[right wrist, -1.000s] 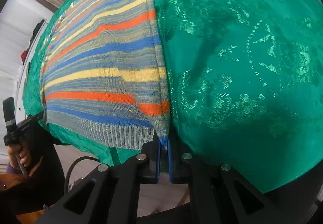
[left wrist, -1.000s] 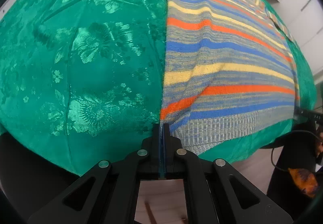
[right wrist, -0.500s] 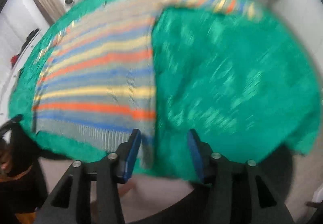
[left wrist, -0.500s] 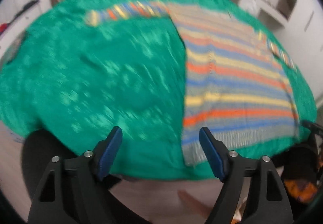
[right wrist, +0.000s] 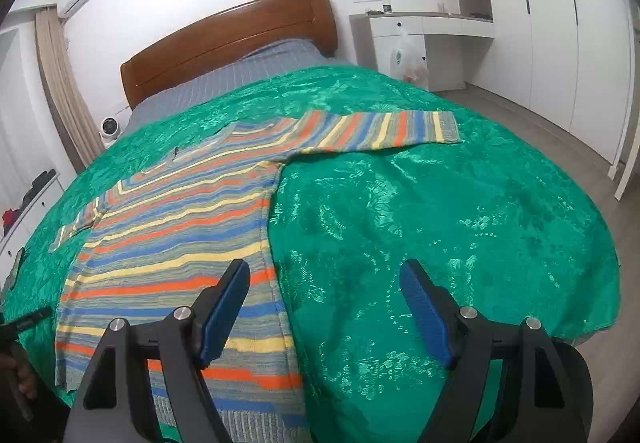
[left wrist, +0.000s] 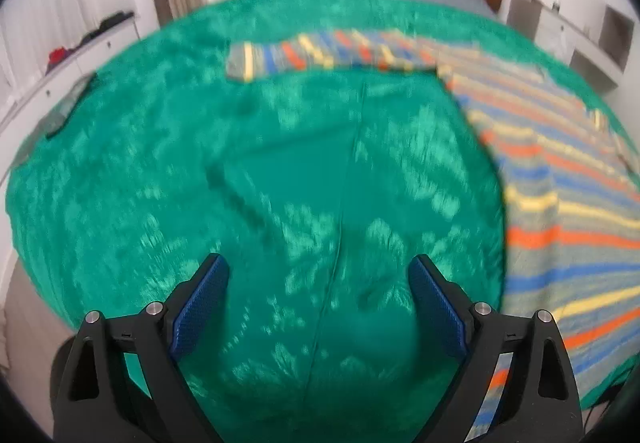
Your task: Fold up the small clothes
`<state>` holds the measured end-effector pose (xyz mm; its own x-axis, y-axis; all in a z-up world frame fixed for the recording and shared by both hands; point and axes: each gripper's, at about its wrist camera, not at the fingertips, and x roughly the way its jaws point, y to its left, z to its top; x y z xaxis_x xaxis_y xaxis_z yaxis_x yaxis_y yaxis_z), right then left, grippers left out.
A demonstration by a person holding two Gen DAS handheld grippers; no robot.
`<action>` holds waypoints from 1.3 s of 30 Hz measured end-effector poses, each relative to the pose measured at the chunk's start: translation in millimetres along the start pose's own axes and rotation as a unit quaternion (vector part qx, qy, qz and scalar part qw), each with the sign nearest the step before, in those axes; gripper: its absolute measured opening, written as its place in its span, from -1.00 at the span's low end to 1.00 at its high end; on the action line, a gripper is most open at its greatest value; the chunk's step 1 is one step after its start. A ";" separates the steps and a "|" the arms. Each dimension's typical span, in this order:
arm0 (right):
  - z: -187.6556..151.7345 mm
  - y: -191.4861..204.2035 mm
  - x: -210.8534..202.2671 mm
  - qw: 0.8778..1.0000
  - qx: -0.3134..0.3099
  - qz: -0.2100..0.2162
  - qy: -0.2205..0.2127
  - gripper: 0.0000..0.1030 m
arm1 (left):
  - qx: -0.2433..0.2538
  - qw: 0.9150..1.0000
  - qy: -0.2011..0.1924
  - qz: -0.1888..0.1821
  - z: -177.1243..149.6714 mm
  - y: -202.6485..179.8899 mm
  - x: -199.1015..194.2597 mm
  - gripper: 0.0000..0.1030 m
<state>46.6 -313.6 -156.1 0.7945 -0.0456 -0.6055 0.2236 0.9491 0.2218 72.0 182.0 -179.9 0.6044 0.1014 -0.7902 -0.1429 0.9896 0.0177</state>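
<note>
The bed (right wrist: 500, 203), under a green floral cover, fills both wrist views, and the striped sweater (right wrist: 180, 243) lies flat on it, body running lengthwise from the hem at the near edge toward the headboard (right wrist: 228, 39), with 1 sleeve (right wrist: 380, 129) stretched out sideways at the far end. Seen from the right gripper (right wrist: 324, 303), the sweater's body lies ahead and to the left of the jaws; its right side edge passes just under the left jaw, while the sleeve lies well ahead, across the line of the jaws. Seen from the left gripper (left wrist: 318, 299), in a blurred frame, the body sits off to the right of the jaws and only bare cover lies between them. Both pairs of jaws are spread and opening wider, with nothing pinched. The right gripper looks nearer that side edge and the sleeve, so the next fold likely starts with it, taking the sleeve or edge inward across the body's long axis.
</note>
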 end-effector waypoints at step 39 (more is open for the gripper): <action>156.2 -228.4 216.5 0.936 0.274 0.106 0.192 0.00 | -0.005 1.000 0.009 -0.002 -7.0 -4.4 11.7 0.99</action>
<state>255.7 -588.9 -218.5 0.6158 0.3420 -0.7098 0.4235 0.6160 0.6642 74.2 178.2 -193.5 0.5908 0.0948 -0.8012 -0.1481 0.9889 0.0078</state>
